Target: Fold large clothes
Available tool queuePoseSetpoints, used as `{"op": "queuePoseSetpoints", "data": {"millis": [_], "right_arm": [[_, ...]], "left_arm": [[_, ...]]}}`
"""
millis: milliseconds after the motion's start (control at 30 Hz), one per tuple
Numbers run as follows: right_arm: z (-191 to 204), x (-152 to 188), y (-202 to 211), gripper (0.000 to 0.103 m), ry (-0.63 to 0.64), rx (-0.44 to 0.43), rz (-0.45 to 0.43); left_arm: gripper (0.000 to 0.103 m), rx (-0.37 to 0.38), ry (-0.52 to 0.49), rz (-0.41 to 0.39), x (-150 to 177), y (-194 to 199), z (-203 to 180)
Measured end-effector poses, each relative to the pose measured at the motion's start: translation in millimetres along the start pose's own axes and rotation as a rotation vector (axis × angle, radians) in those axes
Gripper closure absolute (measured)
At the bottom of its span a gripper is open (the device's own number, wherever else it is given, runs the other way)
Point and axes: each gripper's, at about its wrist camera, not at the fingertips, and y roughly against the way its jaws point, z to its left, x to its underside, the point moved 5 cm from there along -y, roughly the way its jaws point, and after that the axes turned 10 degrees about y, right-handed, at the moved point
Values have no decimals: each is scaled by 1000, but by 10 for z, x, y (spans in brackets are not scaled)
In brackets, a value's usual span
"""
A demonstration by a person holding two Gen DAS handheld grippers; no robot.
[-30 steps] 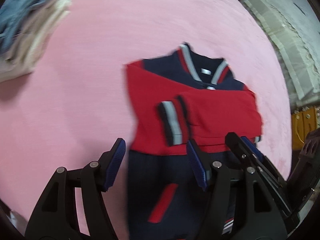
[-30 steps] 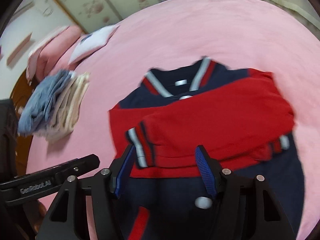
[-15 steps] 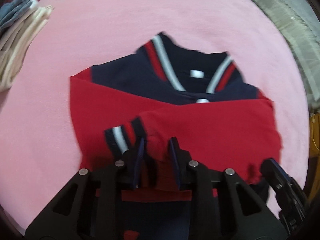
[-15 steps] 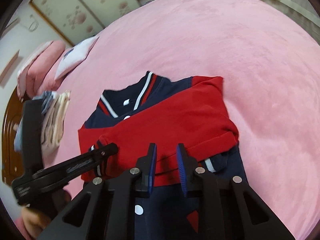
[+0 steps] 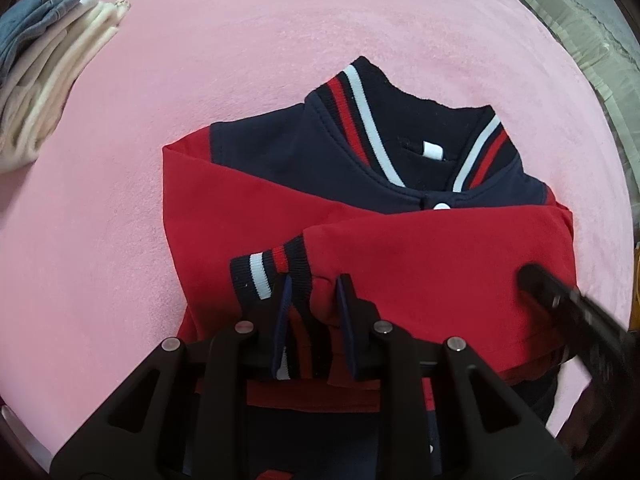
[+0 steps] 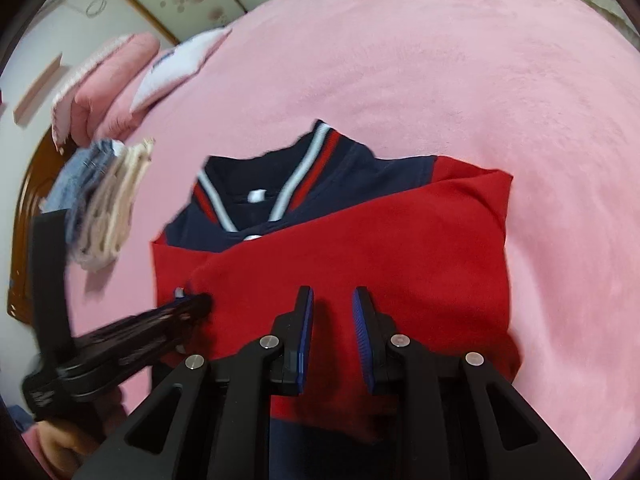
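— What's changed? Both grippers have dropped onto the jacket (image 5: 360, 216) and their jaws have just been closing.

— Left view? The left gripper (image 5: 316, 312) is clamped on the sleeve cuff (image 5: 272, 268), on the pink bed (image 5: 240, 40).

— Right view? The right gripper (image 6: 332, 320) has red sleeve between its narrowed jaws; I cannot tell whether they pinch.

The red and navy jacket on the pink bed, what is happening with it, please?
A person is folding the jacket on the pink blanket with two handheld tongs. Both red sleeves lie folded across its chest. The left tongs are pinched on fabric by the striped cuff. The right tongs have just been closing over the red sleeve. A stack of folded clothes lies aside.
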Motion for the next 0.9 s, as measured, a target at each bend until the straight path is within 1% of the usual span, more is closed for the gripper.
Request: {"op": "queuePoseSetpoints", "data": {"millis": [33, 133, 200, 267, 300, 333, 367, 400, 433, 467, 500, 567, 600, 667, 700, 767, 900], "right_arm": [[-79, -21, -27, 102, 7, 19, -3], [-346, -54, -87, 103, -27, 10, -31], [-495, -69, -60, 103, -49, 57, -53], [-689, -77, 7, 103, -95, 116, -89], [-752, -70, 19, 103, -107, 122, -96], [-792, -60, 25, 103, -115, 108, -98], [-805, -59, 37, 103, -108, 105, -94], [-795, -65, 65, 103, -88, 120, -96], [-776, -75, 113, 103, -57, 155, -99], [-758, -81, 171, 103, -42, 170, -107], [-741, -81, 213, 103, -45, 148, -115], [-659, -64, 277, 103, -66, 17, -121], [-622, -52, 292, 103, -58, -18, -121], [-482, 9, 265, 103, -3, -77, -103], [-431, 46, 226, 103, 17, -78, -83], [-422, 164, 100, 103, 48, -48, -19], [-567, 323, 123, 103, 23, -73, -36]], "left_arm": [[81, -6, -8, -3, 9, -7, -28], [81, -10, 3, -6, 22, -14, -73], [81, -9, 25, -4, 36, 37, -9], [81, -8, 37, -6, 43, 37, -24], [81, -9, 36, -7, 34, 40, 24], [81, -11, 31, -9, 50, 53, 57], [81, -18, 21, -9, 52, 66, 53], [81, -27, 9, -6, 47, 87, 39], [81, -34, 0, 0, 50, 122, 3], [81, -43, -4, 13, 64, 174, -29], [81, -40, -4, 18, 72, 212, -55], [80, -18, 13, 22, 114, 284, -75], [80, -14, 26, 28, 143, 308, -60], [80, -12, 53, 45, 197, 364, 19], [80, -17, 65, 49, 214, 377, 52], [74, -10, 96, 42, 270, 384, 113], [72, 3, 97, 36, 291, 390, 166]]}}
